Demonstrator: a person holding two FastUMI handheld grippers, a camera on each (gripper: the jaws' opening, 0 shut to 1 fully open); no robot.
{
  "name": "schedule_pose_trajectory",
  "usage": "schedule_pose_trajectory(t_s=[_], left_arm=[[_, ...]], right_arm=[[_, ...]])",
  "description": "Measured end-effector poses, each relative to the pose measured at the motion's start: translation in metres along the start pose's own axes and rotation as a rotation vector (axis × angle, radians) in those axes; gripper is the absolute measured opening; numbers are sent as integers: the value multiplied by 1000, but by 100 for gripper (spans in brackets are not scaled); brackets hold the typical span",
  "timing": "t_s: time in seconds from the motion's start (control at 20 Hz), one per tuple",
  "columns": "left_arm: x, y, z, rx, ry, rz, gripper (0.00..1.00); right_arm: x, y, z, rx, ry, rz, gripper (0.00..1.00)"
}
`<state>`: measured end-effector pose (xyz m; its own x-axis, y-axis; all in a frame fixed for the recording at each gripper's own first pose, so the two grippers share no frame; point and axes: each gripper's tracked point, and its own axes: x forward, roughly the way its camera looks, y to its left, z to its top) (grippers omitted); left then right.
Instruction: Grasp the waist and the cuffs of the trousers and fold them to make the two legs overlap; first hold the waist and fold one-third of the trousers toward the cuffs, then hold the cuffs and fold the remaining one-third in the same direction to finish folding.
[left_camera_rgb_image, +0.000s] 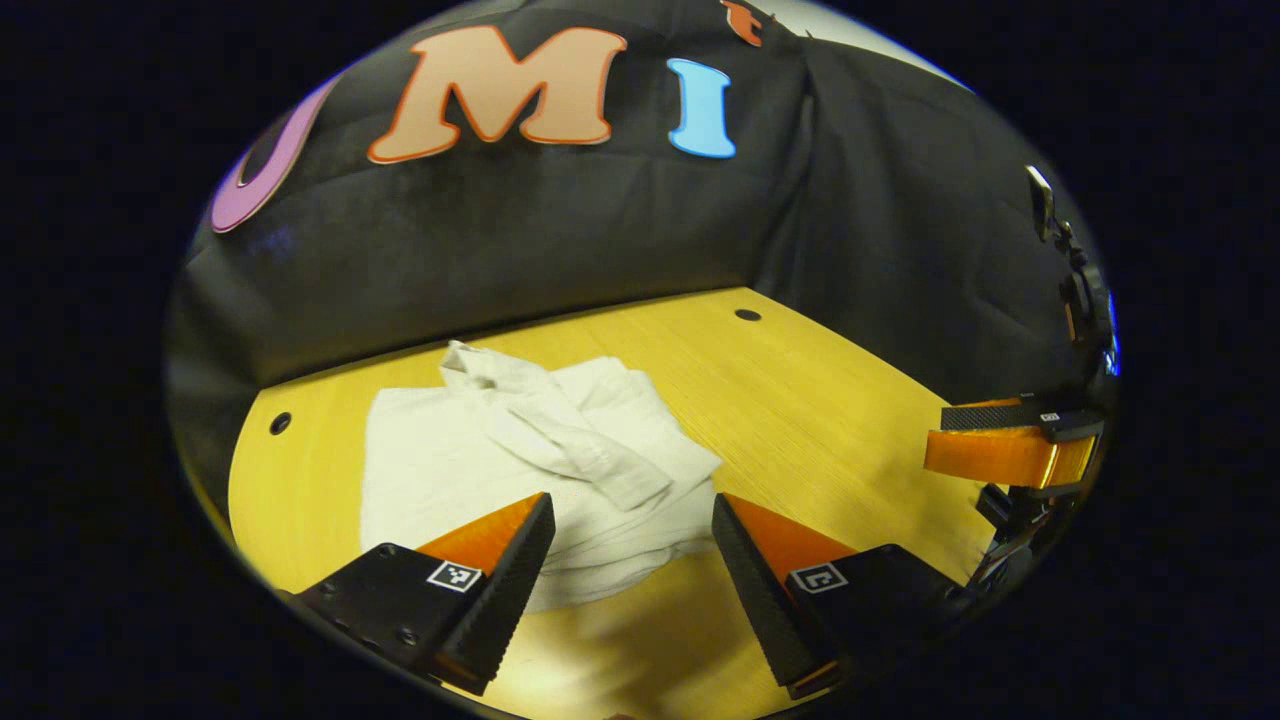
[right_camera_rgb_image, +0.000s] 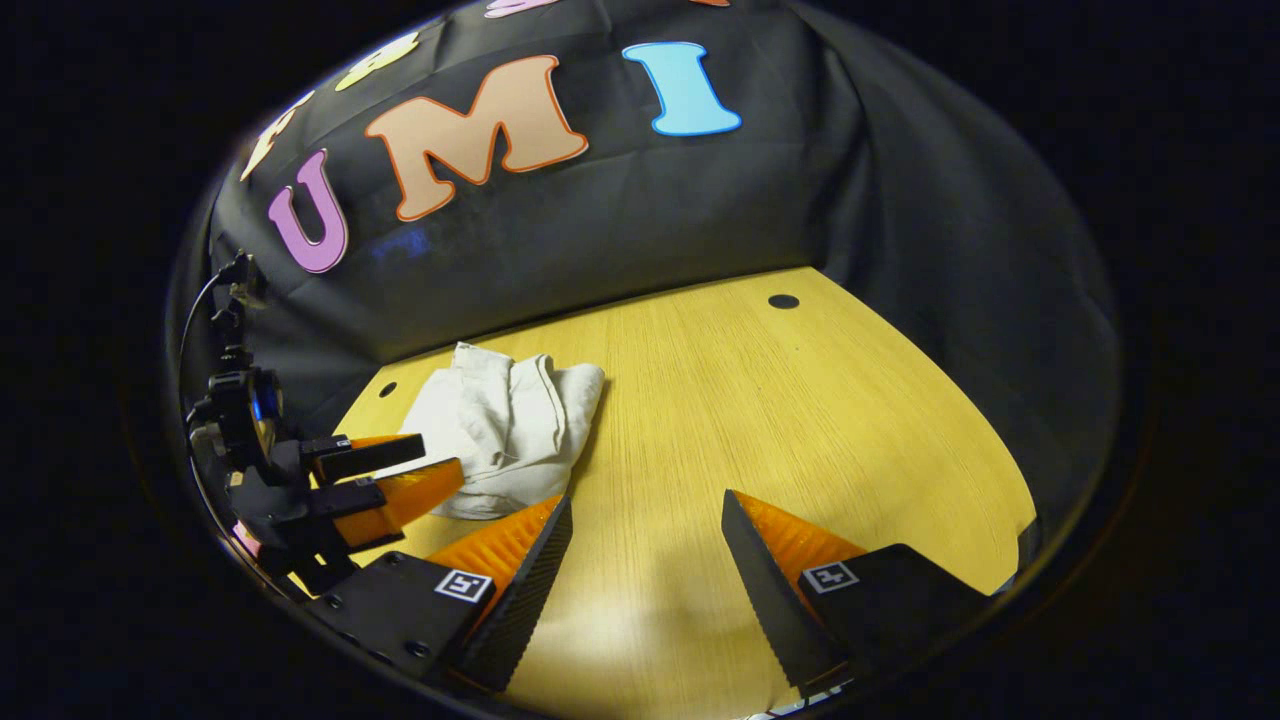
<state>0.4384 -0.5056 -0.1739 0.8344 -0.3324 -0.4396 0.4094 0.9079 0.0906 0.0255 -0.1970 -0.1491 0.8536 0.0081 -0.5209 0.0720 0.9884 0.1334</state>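
Soft, light, floppy trousers (left_camera_rgb_image: 540, 460) bunched on the table (left_camera_rgb_image: 820, 420), best pinched at waist and cuffs; left gripper (left_camera_rgb_image: 632, 545) and right gripper (right_camera_rgb_image: 645, 545) wide, holding nothing.

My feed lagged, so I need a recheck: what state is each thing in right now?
Trousers: crumpled in a loose heap on the table, not held.
Left tool: open, empty, above the heap's near edge.
Right tool: open, empty, over bare wooden table.
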Motion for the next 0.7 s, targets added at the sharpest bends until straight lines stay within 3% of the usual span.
schedule_pose_trajectory(t_s=[0.3, 0.35, 0.4, 0.45, 0.55, 0.6, 0.65, 0.7], left_arm=[[-71, 78, 8, -95, -73, 174, 95], [-85, 88, 6, -107, -77, 196, 95], [-96, 98, 4, -117, -82, 219, 95], [-106, 107, 1, -126, -85, 244, 95], [-120, 119, -6, -155, -88, 278, 95], [-127, 123, -9, -175, -89, 291, 95], [-135, 127, -17, -197, -92, 300, 95], [-140, 129, -20, -214, -96, 305, 95]], right_arm=[[-8, 36, 12, -72, -67, 33, 97], [-9, 43, 13, -68, -76, 45, 92], [-11, 50, 14, -61, -82, 61, 97], [-13, 57, 15, -57, -88, 74, 92], [-16, 67, 16, -58, -98, 92, 97], [-18, 72, 15, -60, -106, 101, 92], [-21, 75, 18, -62, -117, 108, 97], [-23, 78, 18, -66, -127, 115, 92]])
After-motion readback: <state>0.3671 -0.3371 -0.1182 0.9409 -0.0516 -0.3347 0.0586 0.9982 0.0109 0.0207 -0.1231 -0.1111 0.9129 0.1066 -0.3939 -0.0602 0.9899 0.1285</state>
